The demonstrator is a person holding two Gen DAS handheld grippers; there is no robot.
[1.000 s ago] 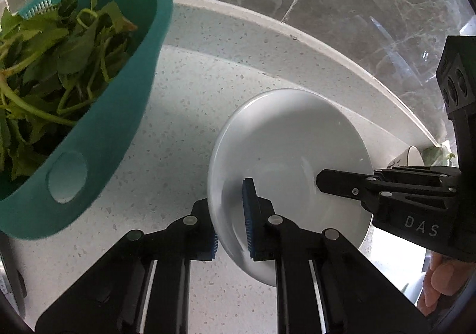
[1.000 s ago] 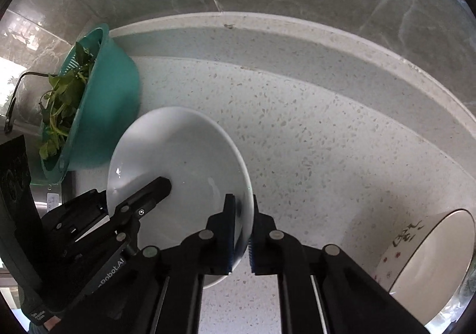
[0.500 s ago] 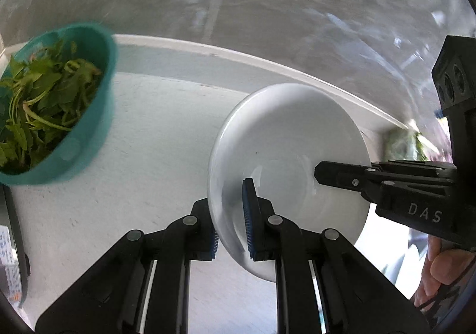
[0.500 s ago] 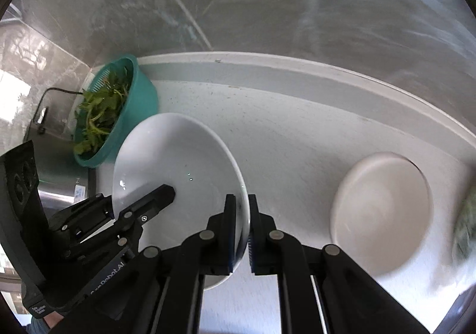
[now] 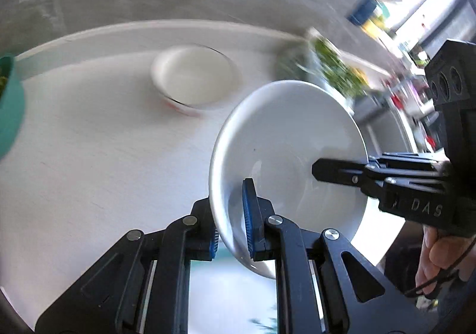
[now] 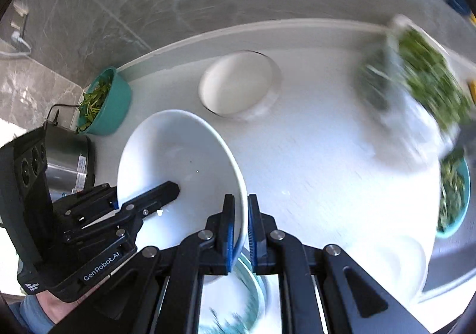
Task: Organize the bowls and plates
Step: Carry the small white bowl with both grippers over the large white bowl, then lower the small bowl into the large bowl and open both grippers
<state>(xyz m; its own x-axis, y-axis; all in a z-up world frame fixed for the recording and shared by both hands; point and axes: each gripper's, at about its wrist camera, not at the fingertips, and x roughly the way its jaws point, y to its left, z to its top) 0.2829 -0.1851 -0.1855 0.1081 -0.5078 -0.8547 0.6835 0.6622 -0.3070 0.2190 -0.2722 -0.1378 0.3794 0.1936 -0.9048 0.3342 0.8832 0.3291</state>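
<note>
A plain white bowl (image 5: 285, 149) hangs tilted above the counter, held by both grippers at opposite sides of its rim. My left gripper (image 5: 230, 212) is shut on the near-left rim, one blue pad inside the bowl and one outside. My right gripper (image 5: 327, 170) reaches in from the right and clamps the far rim. In the right wrist view the same bowl (image 6: 178, 161) sits left of centre, with my right gripper (image 6: 238, 215) shut on its rim and my left gripper (image 6: 160, 194) low on the left. A second white bowl (image 5: 193, 81) (image 6: 238, 84) stands on the counter beyond.
White speckled counter (image 6: 312, 155) with a raised back edge and a grey marble wall. A teal colander of greens (image 6: 104, 102) and a steel pot (image 6: 68, 161) stand at the left. Blurred leafy greens (image 6: 425, 81) and a teal bowl of greens (image 6: 455, 200) are at the right.
Both grippers have carried the white bowl up and to the right along the counter. The teal colander has slid off to the left and the second bowl has come into view.
</note>
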